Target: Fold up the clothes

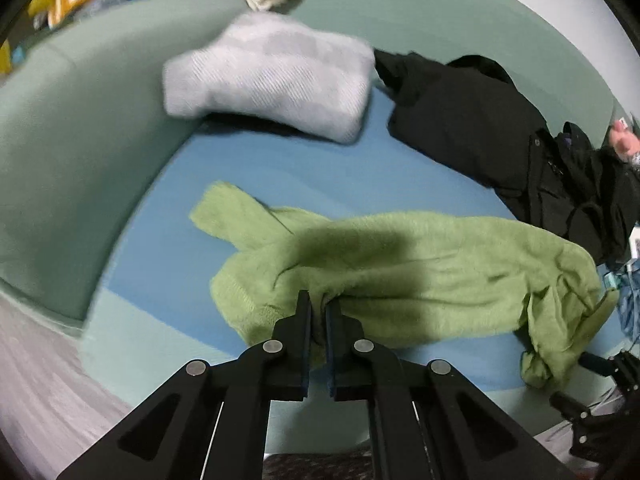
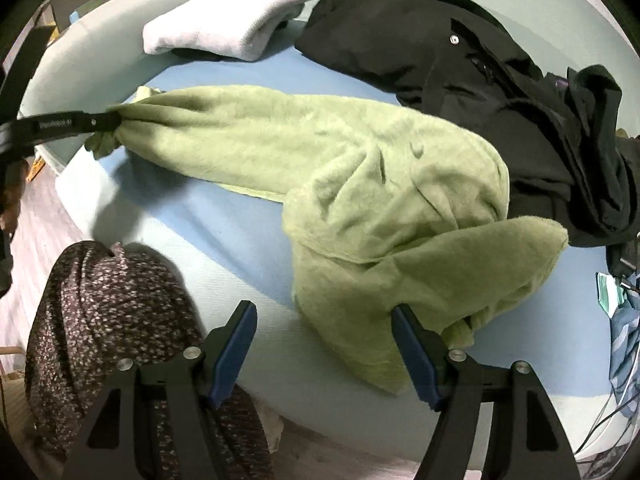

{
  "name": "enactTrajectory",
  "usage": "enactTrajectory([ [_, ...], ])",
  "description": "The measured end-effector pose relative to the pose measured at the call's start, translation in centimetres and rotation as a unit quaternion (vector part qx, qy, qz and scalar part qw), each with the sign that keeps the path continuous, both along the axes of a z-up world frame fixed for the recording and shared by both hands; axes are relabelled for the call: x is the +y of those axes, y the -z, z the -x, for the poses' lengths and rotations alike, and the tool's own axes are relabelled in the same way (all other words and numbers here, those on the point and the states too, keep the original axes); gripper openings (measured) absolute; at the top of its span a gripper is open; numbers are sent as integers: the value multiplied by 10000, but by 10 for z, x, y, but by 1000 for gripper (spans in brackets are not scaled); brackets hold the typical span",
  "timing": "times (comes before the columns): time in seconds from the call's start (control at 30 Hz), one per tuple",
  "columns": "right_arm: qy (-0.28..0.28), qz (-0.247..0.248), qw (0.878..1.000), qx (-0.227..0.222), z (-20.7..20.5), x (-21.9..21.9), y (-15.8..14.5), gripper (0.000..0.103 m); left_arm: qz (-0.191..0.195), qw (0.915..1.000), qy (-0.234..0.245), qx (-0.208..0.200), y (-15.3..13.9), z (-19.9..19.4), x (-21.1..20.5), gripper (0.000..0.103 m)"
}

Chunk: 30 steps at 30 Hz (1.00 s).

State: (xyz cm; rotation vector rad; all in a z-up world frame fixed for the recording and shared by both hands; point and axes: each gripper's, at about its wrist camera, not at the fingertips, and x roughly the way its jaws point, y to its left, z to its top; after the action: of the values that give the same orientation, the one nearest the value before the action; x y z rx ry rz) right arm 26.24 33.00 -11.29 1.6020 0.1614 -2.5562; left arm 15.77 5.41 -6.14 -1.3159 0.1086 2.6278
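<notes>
- The blue sofa seat [image 2: 224,216] carries everything, with a pale green armrest [image 1: 80,128] curving along one side; the green fleece garment [image 2: 360,184] lies across the middle of the seat, stretched at one end and bunched in loose folds at the other; a black jacket [image 2: 460,60] lies just beyond it, a folded grey-white garment [image 1: 272,80] rests against the armrest, and a speckled dark knit item [image 2: 112,320] sits at the near edge.
- Judging by the layout, the step in hand is spreading the green fleece garment flat before any fold; it would go best with the pinched end kept taut and low to the seat while the crumpled end is caught at a true edge or corner, not a mid-fold, and drawn outward so the creases fall out; lifting too high would likely drag the cloth onto the jacket.
- The left gripper [image 1: 319,308] is clamped nearly closed on a tuck of the green fleece, cloth pressed between its pads; the pinch looks small, so a hard pull might slip.
- The right gripper [image 2: 324,316] stands wide apart and holds nothing; one finger lies against the bunched near edge of the fleece, the other hangs over bare seat.
</notes>
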Motion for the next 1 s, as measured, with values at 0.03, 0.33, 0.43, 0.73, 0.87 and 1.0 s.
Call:
enactTrajectory([
  [0.03,-13,9,10000,24,2,-1,2,74,131,9998,14,124,-4,-3,0,6],
  [0.33,544,-6,9975,442,3,0,1,11,359,9968,-1,715,-34,-27,-4,6],
  [0.43,906,-49,9897,1106,-11,20,-37,10,247,9966,-60,788,-49,-32,-8,6],
  [0.73,1607,-28,9365,3116,-78,67,-192,10,-192,9871,231,1573,-150,-86,-21,6],
  [0.87,1545,-105,9064,3931,-106,65,-251,7,-286,9729,372,2264,-204,-118,-29,6],
  [1.0,1426,-299,8737,4640,-123,57,-300,1,-543,9644,432,2552,-237,-121,-36,6],
])
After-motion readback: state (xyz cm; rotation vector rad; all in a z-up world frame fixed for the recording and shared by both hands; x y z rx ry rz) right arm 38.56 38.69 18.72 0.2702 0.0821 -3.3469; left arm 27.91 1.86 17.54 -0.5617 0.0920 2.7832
